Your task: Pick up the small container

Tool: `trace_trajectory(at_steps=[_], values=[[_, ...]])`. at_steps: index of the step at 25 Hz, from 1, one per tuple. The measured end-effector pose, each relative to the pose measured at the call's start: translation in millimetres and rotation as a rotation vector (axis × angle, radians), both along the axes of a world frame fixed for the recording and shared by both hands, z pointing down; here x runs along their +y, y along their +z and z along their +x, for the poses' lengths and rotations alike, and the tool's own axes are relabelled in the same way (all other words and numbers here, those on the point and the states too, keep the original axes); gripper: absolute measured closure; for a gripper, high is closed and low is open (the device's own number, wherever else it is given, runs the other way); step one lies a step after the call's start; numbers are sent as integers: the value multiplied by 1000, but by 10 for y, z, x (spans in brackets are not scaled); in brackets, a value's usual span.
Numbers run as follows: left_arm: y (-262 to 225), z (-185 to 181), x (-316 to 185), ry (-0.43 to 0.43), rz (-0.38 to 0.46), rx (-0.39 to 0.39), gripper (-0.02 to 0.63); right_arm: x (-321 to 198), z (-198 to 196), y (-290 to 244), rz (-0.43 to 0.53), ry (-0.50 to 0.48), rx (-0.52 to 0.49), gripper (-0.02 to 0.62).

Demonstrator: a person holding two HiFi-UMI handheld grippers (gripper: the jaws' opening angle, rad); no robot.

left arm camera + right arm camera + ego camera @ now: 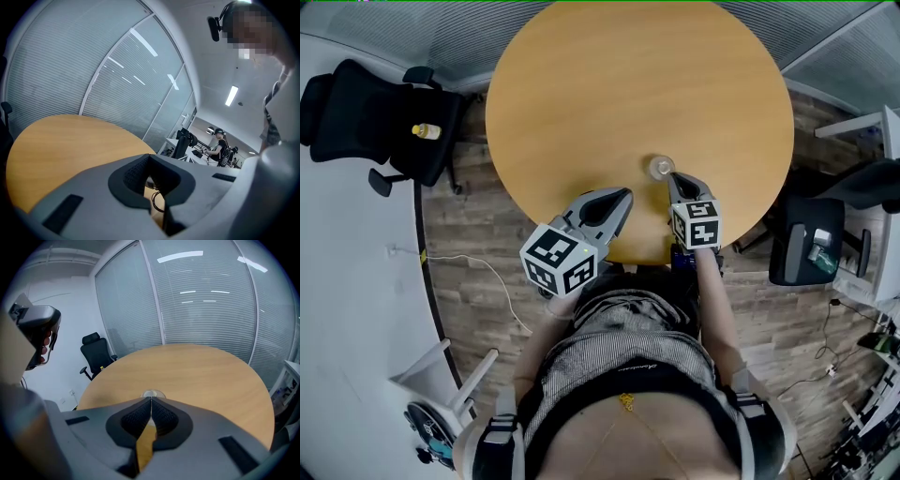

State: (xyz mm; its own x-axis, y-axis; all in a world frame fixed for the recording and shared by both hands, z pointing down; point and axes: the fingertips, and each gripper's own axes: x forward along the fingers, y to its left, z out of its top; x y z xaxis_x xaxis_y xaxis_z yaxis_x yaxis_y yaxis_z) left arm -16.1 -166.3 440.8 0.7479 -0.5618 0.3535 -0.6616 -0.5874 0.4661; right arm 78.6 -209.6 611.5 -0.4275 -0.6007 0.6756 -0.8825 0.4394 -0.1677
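Showing the small container (661, 168), clear and round, sitting toward the near edge of the round wooden table (581, 94).
Lying just beyond the tips of the right gripper (672, 175), in line with them and not between them, contact being too close to call; holding those jaws pressed together on nothing; holding the left gripper (626, 194) off to the left over the table's rim, jaws likewise meeting, empty.

The left gripper (149, 157) holds its jaws together at the tips with nothing between them, over a round wooden table (70, 140), with blind-covered glass walls (108, 75) behind and a distant person (219, 145) under a ceiling light (231, 95).
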Motion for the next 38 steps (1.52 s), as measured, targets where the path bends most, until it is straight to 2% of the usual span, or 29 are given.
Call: trace_trajectory(at_steps=[16, 20, 26, 27, 28, 29, 38], values=[[60, -26, 1, 3, -17, -2, 601, 18, -7, 208, -61, -7, 29, 574], [83, -36, -5, 7, -23, -3, 601, 70, -56, 260, -92, -48, 18, 574], [110, -14, -2, 19, -29, 1, 601, 127, -91, 249, -89, -69, -5, 567], [115, -11, 2, 20, -31, 1, 601, 136, -95, 255, -93, -69, -10, 545], [120, -9, 6, 22, -32, 0, 601, 147, -98, 269, -100, -70, -13, 476], [124, -7, 9, 23, -33, -1, 601, 156, -101, 288, -106, -72, -12, 443], [157, -33, 31, 18, -41, -9, 601, 144, -82, 357, -93, -74, 33, 371]])
